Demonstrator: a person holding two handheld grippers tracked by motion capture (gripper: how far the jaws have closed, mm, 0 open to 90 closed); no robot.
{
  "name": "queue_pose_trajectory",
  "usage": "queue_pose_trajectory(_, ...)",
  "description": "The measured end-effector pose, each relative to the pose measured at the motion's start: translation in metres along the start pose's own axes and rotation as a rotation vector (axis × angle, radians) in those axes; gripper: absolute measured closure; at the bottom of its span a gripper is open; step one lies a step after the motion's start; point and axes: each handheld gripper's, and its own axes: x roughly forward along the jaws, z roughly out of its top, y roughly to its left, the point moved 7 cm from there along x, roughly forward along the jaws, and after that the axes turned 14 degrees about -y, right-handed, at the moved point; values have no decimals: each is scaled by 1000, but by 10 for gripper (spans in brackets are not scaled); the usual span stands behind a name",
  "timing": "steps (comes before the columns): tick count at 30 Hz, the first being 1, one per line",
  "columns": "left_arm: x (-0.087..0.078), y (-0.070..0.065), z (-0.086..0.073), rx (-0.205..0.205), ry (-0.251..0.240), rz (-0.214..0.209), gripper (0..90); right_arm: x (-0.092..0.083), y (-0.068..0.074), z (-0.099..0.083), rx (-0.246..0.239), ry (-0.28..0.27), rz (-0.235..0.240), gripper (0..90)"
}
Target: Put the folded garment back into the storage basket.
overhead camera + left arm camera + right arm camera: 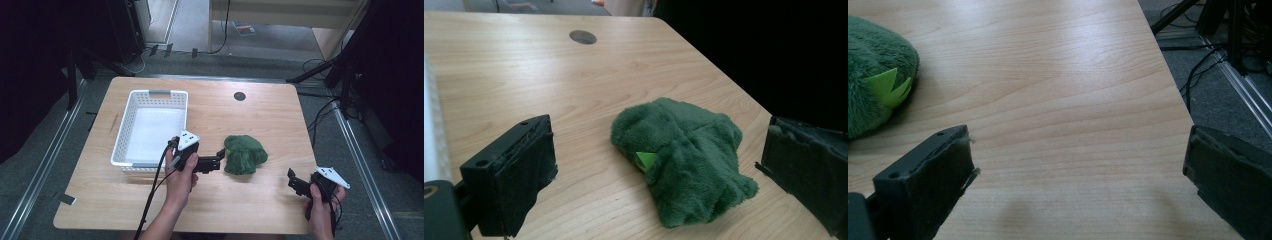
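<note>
fingers (514, 170) of the left gripper (212, 161) stand wide apart, framing but not touching the green plush toy (244, 154), probably lined up to pick it. going largest down: the desk (260, 115) carries the white basket (150, 127) at about 9 o'clock from the toy, empty and near, a likely drop spot. the toy lies mid-desk. the right gripper (296, 182) waits at 4 o'clock from it, fingers apart too, holding nothing.

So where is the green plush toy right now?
In the high view the green plush toy lies on the table, right of the white basket, just ahead of the open left gripper.
</note>
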Motion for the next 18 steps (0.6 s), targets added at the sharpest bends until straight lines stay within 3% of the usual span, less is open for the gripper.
queue_pose_trajectory(7, 18, -11, -16, -2, 44, -18, 14, 0, 0, 0, 1, 0, 1, 0)
queue_pose_trajectory(18, 44, -26, -43, -4, 103, -9, 14, 0, 0, 0, -3, 4, -8, 0)
